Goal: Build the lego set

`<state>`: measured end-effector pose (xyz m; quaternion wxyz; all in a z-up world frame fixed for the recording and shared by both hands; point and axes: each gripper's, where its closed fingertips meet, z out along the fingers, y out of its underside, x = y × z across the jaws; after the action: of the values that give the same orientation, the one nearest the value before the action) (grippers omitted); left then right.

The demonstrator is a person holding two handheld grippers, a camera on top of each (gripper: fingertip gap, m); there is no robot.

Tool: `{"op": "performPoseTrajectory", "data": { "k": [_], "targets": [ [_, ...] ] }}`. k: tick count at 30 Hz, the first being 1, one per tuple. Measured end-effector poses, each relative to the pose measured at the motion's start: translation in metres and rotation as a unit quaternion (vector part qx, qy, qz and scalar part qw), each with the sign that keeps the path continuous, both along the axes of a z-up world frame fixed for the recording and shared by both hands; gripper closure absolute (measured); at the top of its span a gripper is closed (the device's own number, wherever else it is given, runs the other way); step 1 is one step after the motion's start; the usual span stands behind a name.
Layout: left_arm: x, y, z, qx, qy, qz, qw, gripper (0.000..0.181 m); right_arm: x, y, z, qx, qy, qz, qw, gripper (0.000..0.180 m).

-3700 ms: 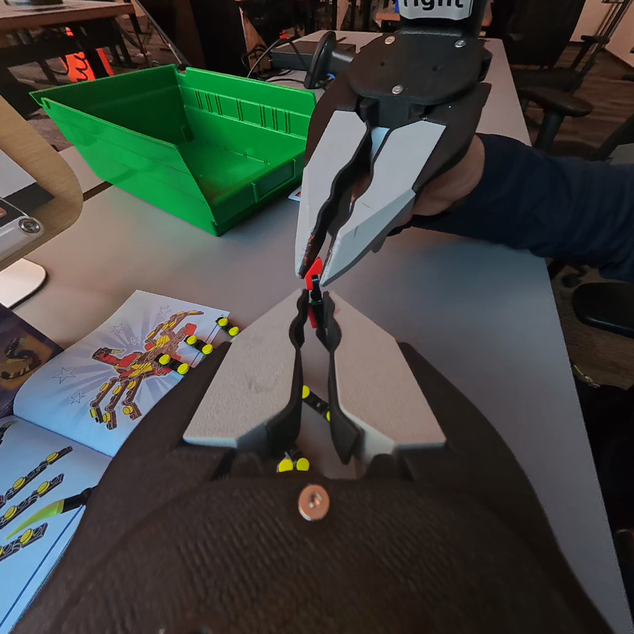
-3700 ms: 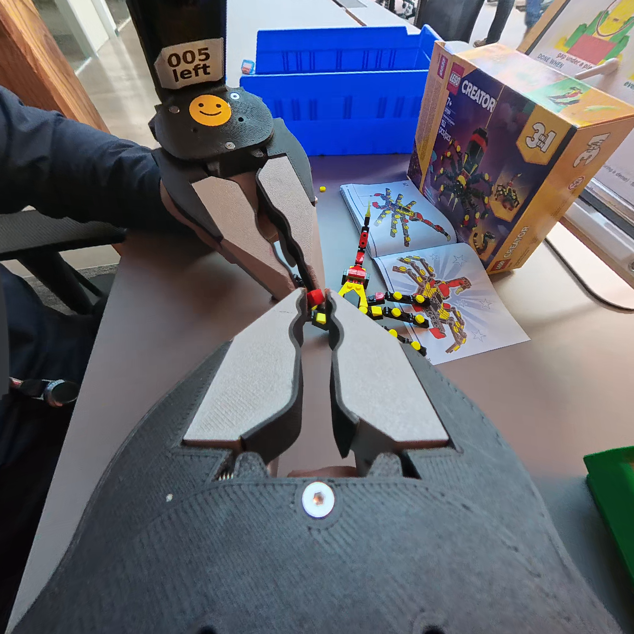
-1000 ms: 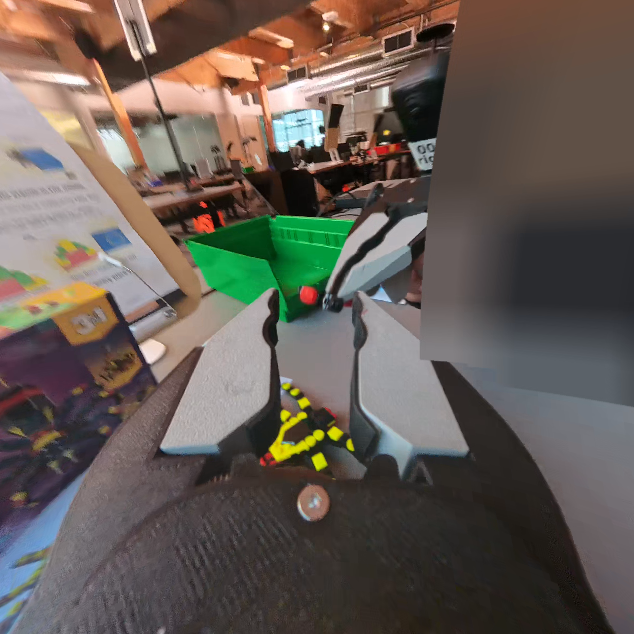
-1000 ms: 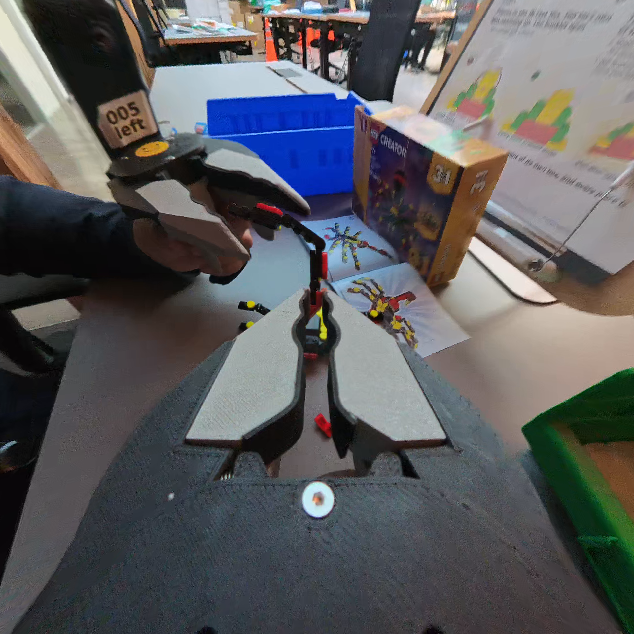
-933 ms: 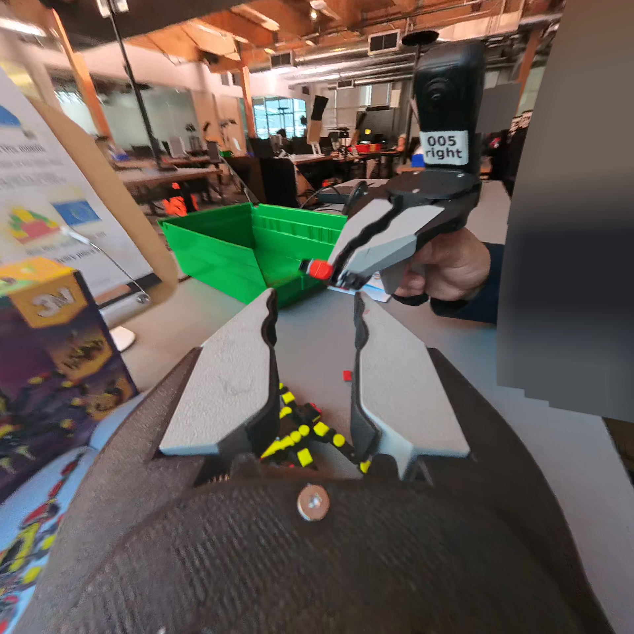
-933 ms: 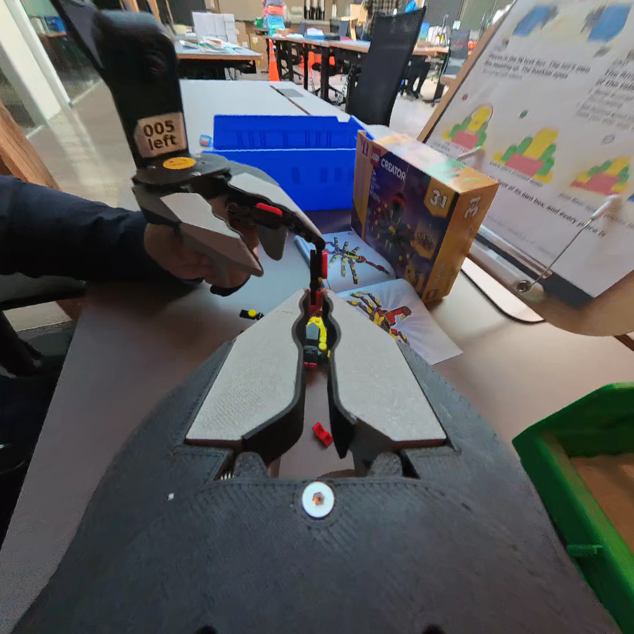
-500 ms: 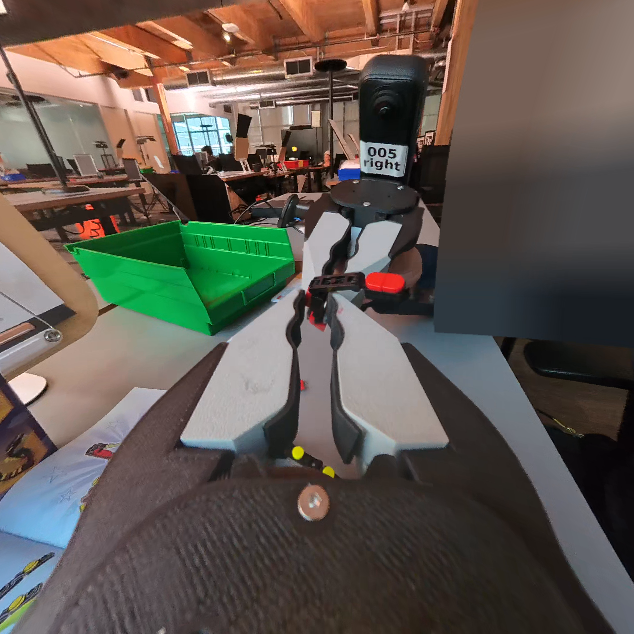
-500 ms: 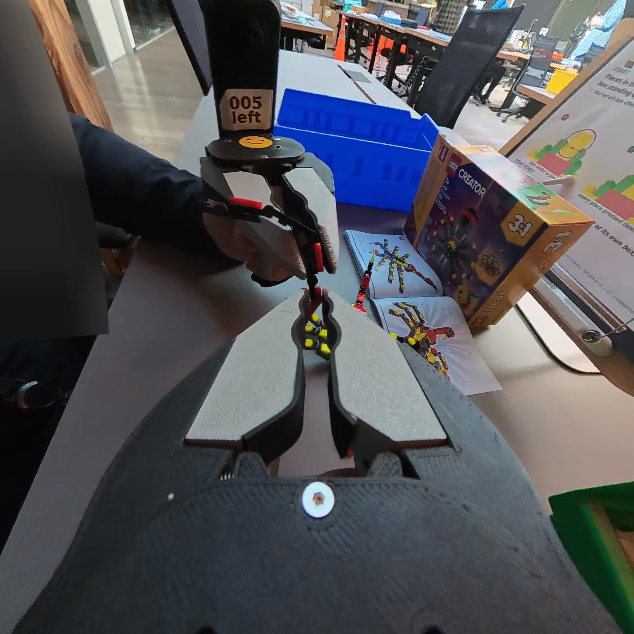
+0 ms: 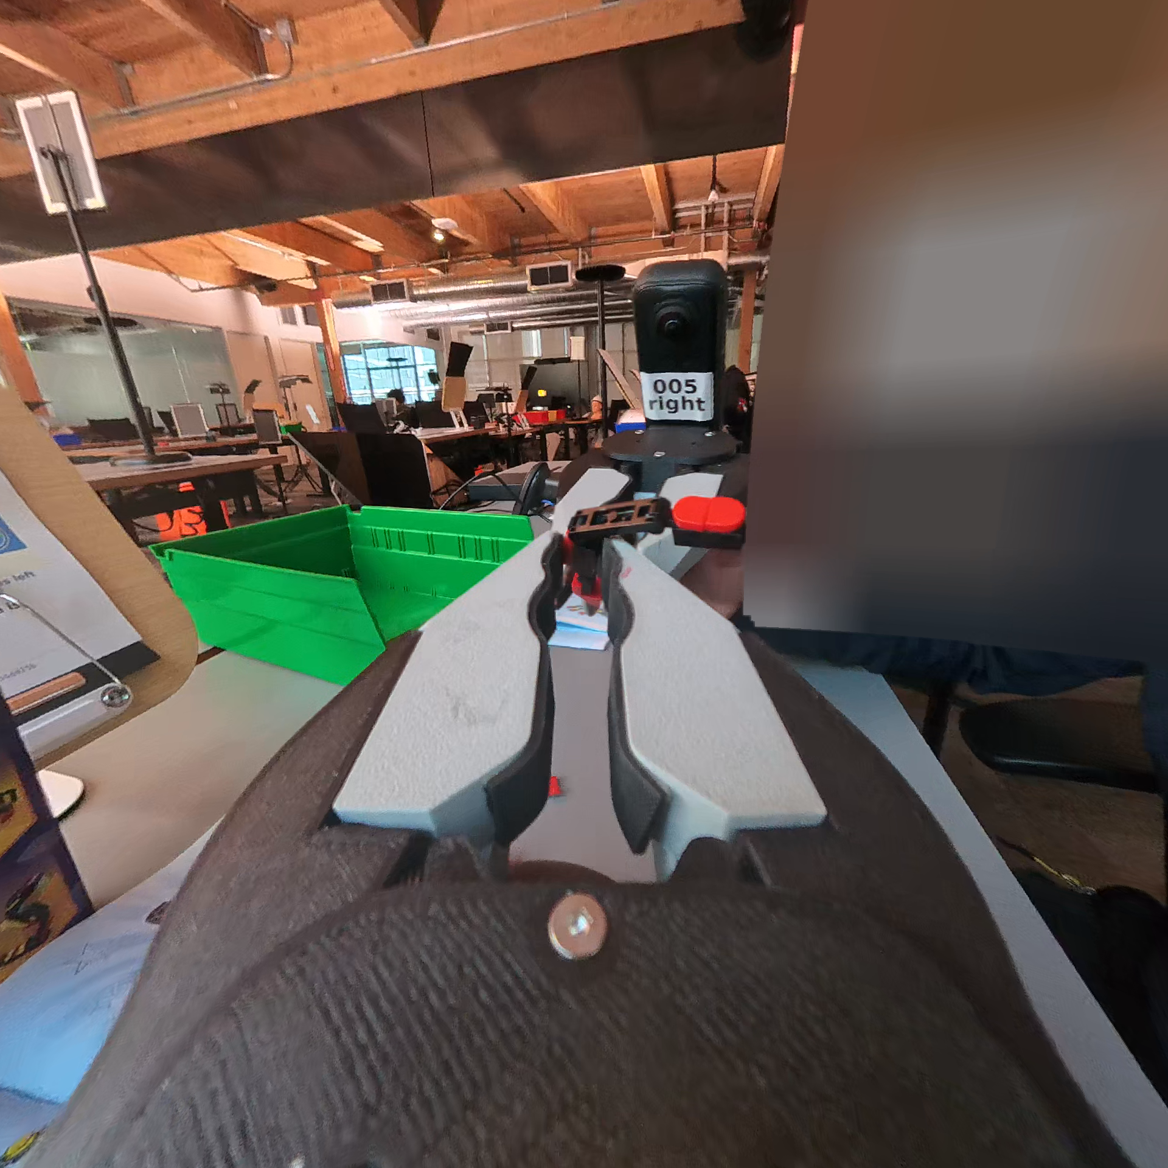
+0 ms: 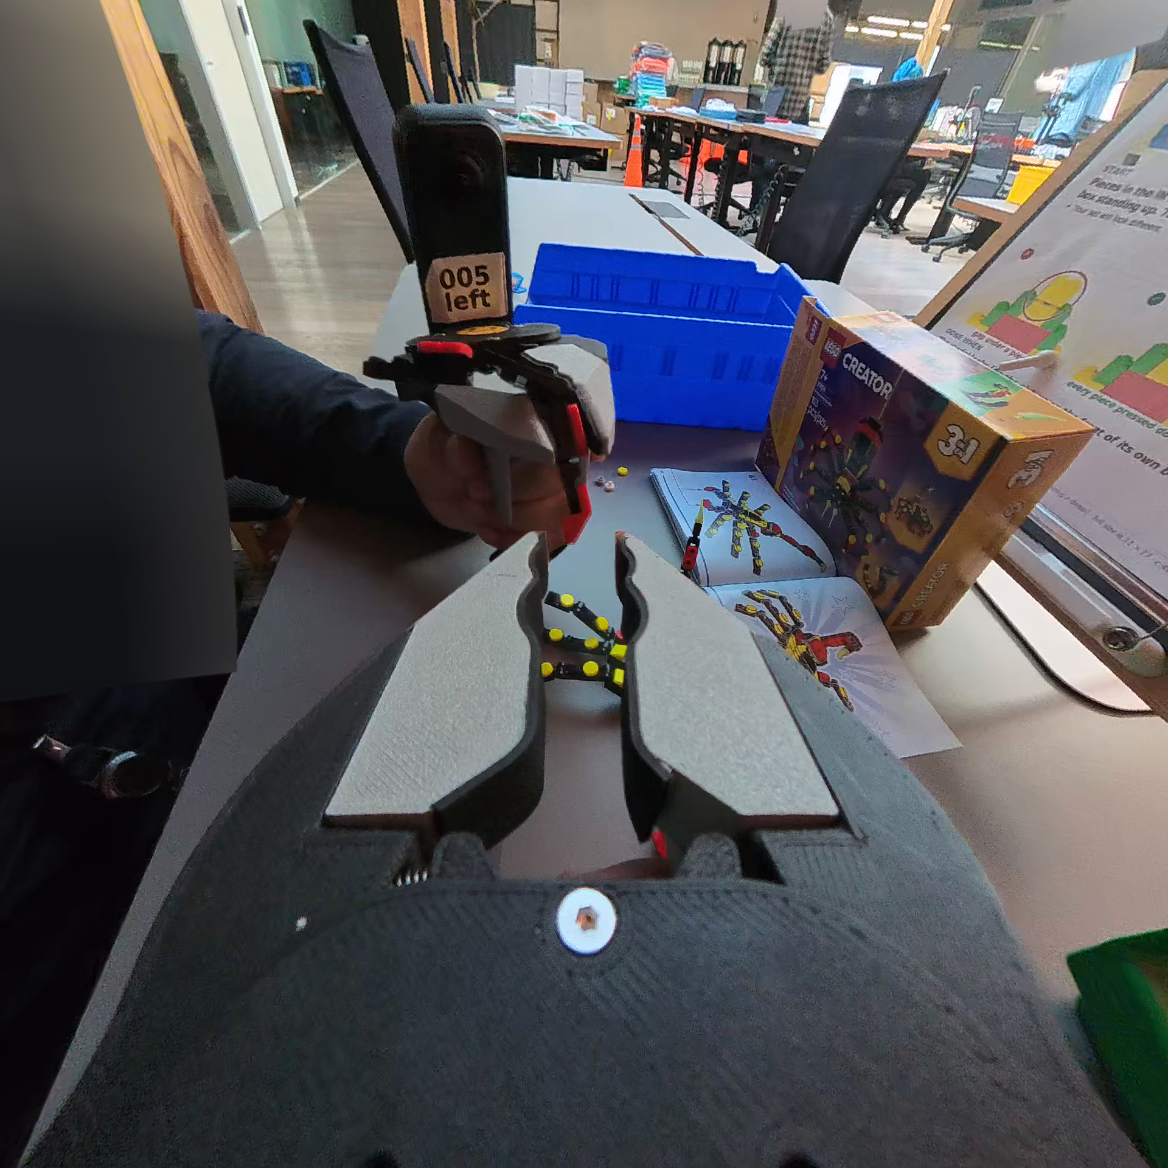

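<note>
right gripper (image 10: pixel 580 548) nearest in its own view: fingers parted, nothing between them. seen past the gap, a black lego assembly with yellow studs (image 10: pixel 584 644) lies flat on the grey bench (image 10: pixel 1043 809), towards the middle. a small red piece (image 10: pixel 658 842) sits low by the base of the right finger; cannot tell whether it touches it.

just beyond the right fingertips, left gripper (image 10: pixel 578 471) held in a hand (image 10: pixel 480 486), up off the bench. it is clenched on a jointed black-and-red lego limb (image 10: pixel 572 455), whose red tip hangs just above the right gripper's left fingertip without clear contact. in the left wrist view the same limb (image 9: pixel 622 524) rises out of the closed tips (image 9: pixel 581 569) and bends sideways to a red rounded end.

further on, to the right: open instruction booklet (image 10: pixel 796 607) flat on the bench, a thin black-red-yellow lego strand (image 10: pixel 693 543) at its near-left corner. lego box (image 10: pixel 904 468) upright behind the booklet. two small round pieces (image 10: pixel 616 478) loose near the left gripper.

far edge: blue bin (image 10: pixel 663 341). green bin (image 9: pixel 328 581) at the opposite end.
</note>
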<state>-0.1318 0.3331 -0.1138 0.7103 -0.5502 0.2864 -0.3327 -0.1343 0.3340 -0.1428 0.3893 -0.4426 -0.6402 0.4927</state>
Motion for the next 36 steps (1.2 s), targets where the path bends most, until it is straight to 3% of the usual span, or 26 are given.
{"op": "performPoseTrajectory", "data": {
  "k": [3, 8, 12, 16, 20, 23, 26, 28, 36],
  "targets": [
    [0.006, -0.001, -0.005, -0.004, 0.007, -0.007, 1.0, 0.173, 0.0, -0.004, 0.001, 0.011, 0.006, 0.003, 1.0, 0.174],
    [0.007, 0.002, -0.013, -0.038, 0.009, -0.023, 0.999, 0.172, 0.002, -0.002, -0.006, 0.086, -0.007, -0.011, 0.996, 0.174],
    [0.01, -0.003, -0.019, -0.084, -0.002, -0.08, 0.993, 0.172, 0.004, -0.009, -0.01, 0.156, -0.01, -0.005, 0.988, 0.173],
    [0.015, -0.019, -0.016, -0.146, -0.051, -0.187, 0.97, 0.173, 0.009, -0.019, -0.005, 0.202, 0.012, 0.012, 0.979, 0.174],
    [0.018, -0.022, -0.018, -0.169, -0.06, -0.215, 0.96, 0.173, 0.009, -0.019, -0.006, 0.284, 0.024, -0.014, 0.959, 0.176],
    [0.018, -0.014, -0.021, -0.157, -0.048, -0.175, 0.971, 0.173, 0.008, -0.01, -0.009, 0.281, 0.009, -0.037, 0.959, 0.176],
    [0.016, -0.004, -0.029, -0.119, 0.01, -0.102, 0.988, 0.172, 0.004, 0.002, -0.017, 0.214, -0.024, -0.046, 0.975, 0.176],
    [0.013, 0.0, -0.033, -0.088, 0.052, -0.059, 0.993, 0.162, 0.004, 0.008, -0.016, 0.19, -0.028, -0.056, 0.98, 0.177],
    [0.013, 0.004, -0.037, -0.021, 0.129, 0.016, 0.991, 0.158, 0.004, 0.012, -0.017, 0.151, -0.044, -0.063, 0.986, 0.177]
  ]
}}
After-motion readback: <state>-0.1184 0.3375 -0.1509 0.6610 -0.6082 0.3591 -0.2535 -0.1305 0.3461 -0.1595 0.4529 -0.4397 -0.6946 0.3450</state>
